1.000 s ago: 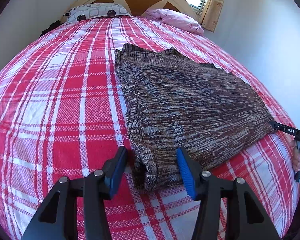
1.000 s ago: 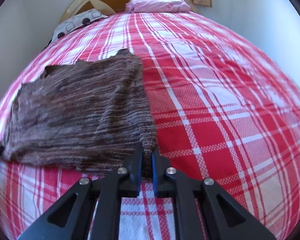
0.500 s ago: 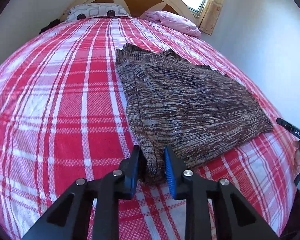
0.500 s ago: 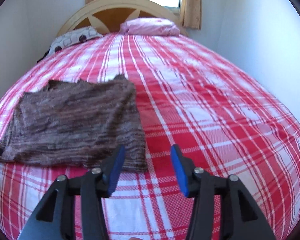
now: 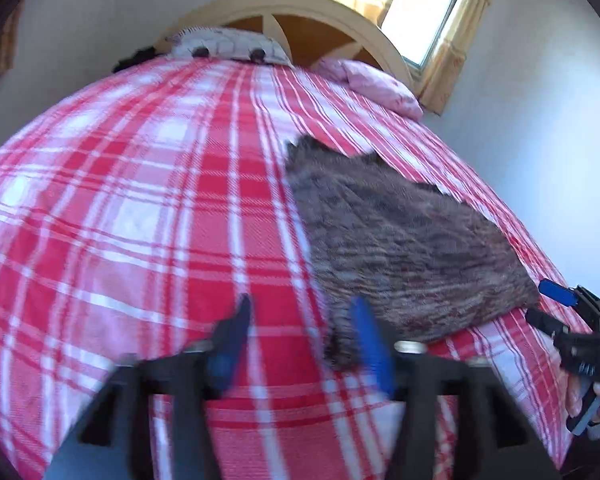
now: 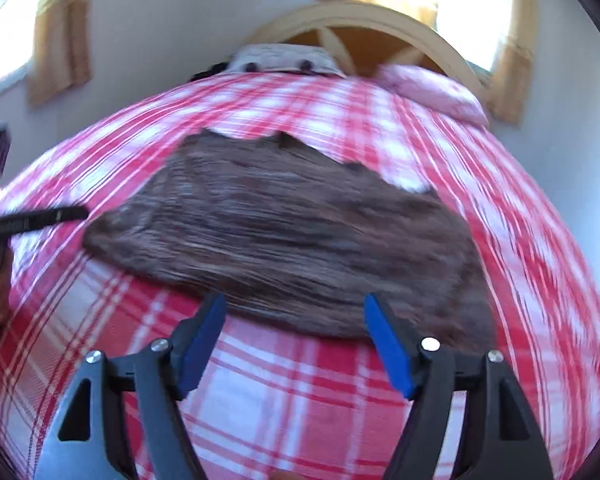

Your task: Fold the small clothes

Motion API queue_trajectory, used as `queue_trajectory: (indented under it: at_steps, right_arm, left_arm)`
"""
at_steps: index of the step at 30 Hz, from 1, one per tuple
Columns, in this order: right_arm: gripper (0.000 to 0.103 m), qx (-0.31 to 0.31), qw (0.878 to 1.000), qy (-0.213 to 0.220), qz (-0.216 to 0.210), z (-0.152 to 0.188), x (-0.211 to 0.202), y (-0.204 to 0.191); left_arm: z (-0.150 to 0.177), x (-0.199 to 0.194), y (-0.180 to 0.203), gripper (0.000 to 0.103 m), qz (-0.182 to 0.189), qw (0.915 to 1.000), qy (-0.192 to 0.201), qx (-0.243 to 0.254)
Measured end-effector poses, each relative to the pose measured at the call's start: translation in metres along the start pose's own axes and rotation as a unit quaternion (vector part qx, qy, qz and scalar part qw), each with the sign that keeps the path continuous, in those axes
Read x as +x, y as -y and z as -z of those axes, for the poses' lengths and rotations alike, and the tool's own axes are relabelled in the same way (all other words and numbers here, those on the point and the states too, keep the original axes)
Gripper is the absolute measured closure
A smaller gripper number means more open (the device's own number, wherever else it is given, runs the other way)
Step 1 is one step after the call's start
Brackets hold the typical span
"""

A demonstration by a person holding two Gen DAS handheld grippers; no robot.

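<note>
Brown-and-grey marled knit sweater lies flat on the red-and-white plaid bedspread, right of the bed's middle in the left wrist view. It looks soft, light and floppy, so a pinch at a hem corner should hold best. At 6 o'clock the left gripper and right gripper are both opening, nothing between their 2 blue pads.

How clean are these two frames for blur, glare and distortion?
Left wrist view: motion blur smears the left gripper and sweater; the window is blown out. Right wrist view: blur streaks the sweater and bedspread. Both views: the fisheye bulges the bed.
</note>
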State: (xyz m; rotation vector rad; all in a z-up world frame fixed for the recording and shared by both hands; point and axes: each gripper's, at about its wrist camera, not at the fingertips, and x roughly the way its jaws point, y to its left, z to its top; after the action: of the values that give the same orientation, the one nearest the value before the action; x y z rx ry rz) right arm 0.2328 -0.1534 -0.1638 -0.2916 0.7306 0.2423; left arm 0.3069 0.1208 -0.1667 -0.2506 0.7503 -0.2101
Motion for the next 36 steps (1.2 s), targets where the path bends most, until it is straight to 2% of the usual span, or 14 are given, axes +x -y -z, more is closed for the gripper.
queue_trajectory:
  at_steps: [1,4,9,12,22,24,27,29,32,36]
  right_arm:
    - [0.028,-0.018,1.0,0.0,0.001,-0.003,0.002,-0.013]
    - [0.028,-0.062,0.998,0.008,-0.001,-0.011,0.006,-0.044]
    - [0.029,-0.166,0.985,0.036,0.009,-0.016,0.011,-0.109]
    - [0.031,-0.208,0.977,0.04,0.012,-0.015,0.017,-0.134]
    - [0.031,-0.217,0.976,0.008,-0.005,-0.029,0.058,-0.169]
    - [0.037,-0.205,0.979,-0.003,-0.001,-0.032,0.068,-0.168]
    - [0.046,-0.164,0.986,-0.01,-0.02,-0.036,0.074,-0.158]
    - [0.061,-0.161,0.987,-0.008,-0.022,-0.033,0.075,-0.159]
    - [0.072,-0.167,0.986,0.001,-0.021,-0.03,0.075,-0.164]
    - [0.08,-0.173,0.985,0.011,-0.018,-0.026,0.074,-0.169]
  left_arm:
    - [-0.001,-0.001,-0.005,0.03,-0.014,0.9999,0.006,0.002]
    - [-0.005,0.001,-0.024,0.03,-0.027,0.9995,0.002,-0.014]
    - [0.0,0.012,-0.054,0.03,0.0,0.996,-0.018,-0.087]
    - [0.001,0.01,-0.06,0.03,0.017,0.9948,-0.01,-0.099]
    - [0.003,0.007,-0.071,0.03,0.055,0.9895,0.0,-0.134]
    - [0.003,0.007,-0.073,0.03,0.06,0.9885,0.001,-0.139]
    - [0.003,0.007,-0.072,0.03,0.06,0.9886,0.0,-0.138]
    - [0.002,0.009,-0.071,0.029,0.06,0.9888,-0.003,-0.137]
    - [-0.002,0.012,-0.072,0.028,0.069,0.9881,-0.014,-0.137]
    - [-0.017,0.021,-0.08,0.028,0.092,0.9842,-0.032,-0.148]
